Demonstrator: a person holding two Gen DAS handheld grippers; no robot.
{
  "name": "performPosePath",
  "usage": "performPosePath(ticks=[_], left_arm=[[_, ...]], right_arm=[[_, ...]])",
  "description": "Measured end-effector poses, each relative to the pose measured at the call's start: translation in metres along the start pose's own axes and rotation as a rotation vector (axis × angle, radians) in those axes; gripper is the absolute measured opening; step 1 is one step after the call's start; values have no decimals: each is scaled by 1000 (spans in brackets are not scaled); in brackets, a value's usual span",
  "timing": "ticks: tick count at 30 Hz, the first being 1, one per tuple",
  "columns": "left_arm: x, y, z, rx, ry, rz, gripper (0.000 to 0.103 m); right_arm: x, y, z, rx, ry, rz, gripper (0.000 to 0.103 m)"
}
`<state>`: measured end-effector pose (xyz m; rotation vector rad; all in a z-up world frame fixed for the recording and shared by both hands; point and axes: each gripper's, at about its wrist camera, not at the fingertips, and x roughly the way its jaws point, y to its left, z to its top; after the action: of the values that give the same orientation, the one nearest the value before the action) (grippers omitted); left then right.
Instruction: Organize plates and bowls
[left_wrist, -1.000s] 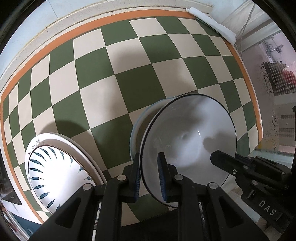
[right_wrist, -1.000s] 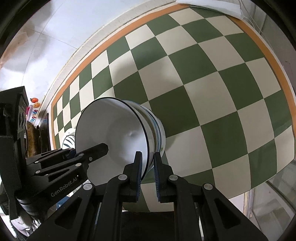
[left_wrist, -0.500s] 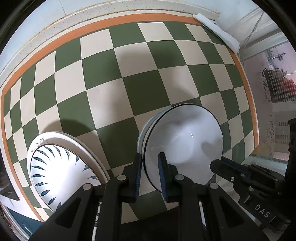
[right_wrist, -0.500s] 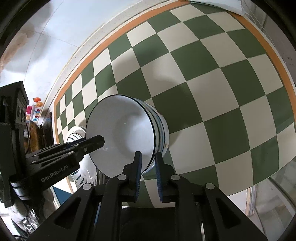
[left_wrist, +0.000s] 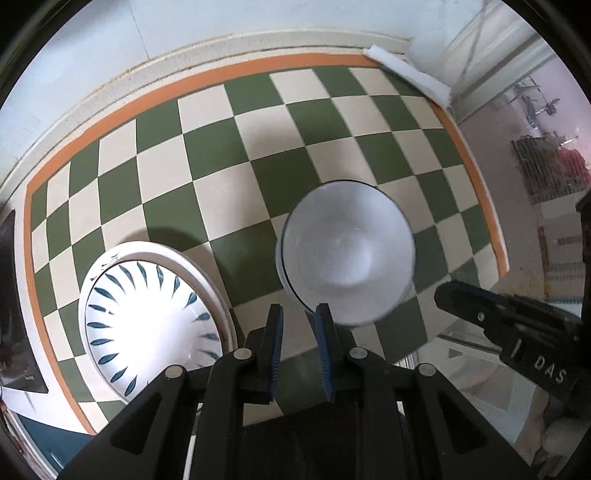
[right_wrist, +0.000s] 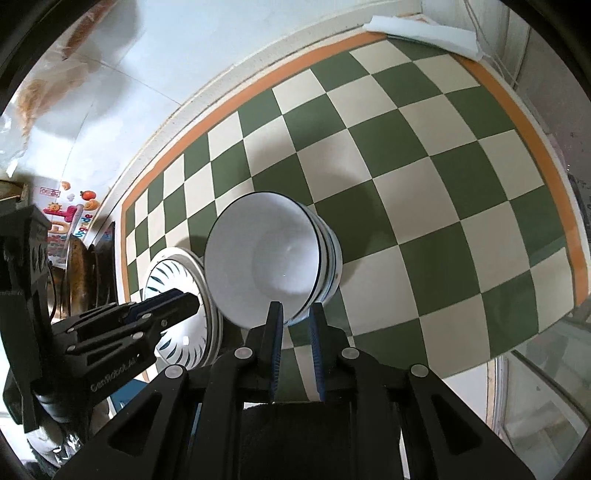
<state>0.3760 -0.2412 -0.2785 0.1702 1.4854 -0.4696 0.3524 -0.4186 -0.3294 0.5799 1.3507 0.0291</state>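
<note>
A stack of white bowls with dark rims stands on the green and cream checked cloth; it also shows in the right wrist view. A stack of white plates with blue leaf marks lies to its left, also seen in the right wrist view. My left gripper is slightly open and empty, just short of the bowls' near rim. My right gripper is slightly open and empty, at the bowls' near rim, not gripping it. Each gripper shows in the other's view.
The cloth has an orange border and ends at a pale wall. A folded white cloth lies at the far corner. A glass table edge shows at the lower right.
Both grippers have let go of the bowl rim and drawn back. The bowls, held tilted before, now rest on the cloth.
</note>
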Motion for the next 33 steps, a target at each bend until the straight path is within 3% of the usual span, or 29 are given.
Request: performPosePath(ticks=[5, 12, 14, 16, 17, 22, 27, 30, 33], left_arm=[[-30, -9, -13, 34, -57, 17, 18], [-64, -11, -24, 33, -125, 1, 28], [-69, -9, -26, 25, -134, -11, 46], [-75, -8, -26, 19, -150, -16, 81], [-78, -8, -26, 16, -161, -19, 84], [-83, -5, -25, 4, -174, -25, 89], [-78, -3, -18, -10, -169, -31, 90], [-64, 3, -4, -26, -159, -54, 90], [-38, 14, 17, -68, -122, -80, 90]], right_arm=[[-32, 13, -15, -37, -41, -10, 19], [-70, 30, -29, -80, -104, -36, 57], [-79, 34, -32, -91, -116, -43, 63], [-84, 38, -34, -101, -120, -47, 75], [-87, 39, -35, -107, -123, -44, 76], [-90, 39, -36, -106, -134, -49, 90], [-85, 30, -28, -80, -138, -16, 94], [-74, 18, -20, -42, -150, 35, 95], [-45, -6, -3, 43, -106, 148, 95]])
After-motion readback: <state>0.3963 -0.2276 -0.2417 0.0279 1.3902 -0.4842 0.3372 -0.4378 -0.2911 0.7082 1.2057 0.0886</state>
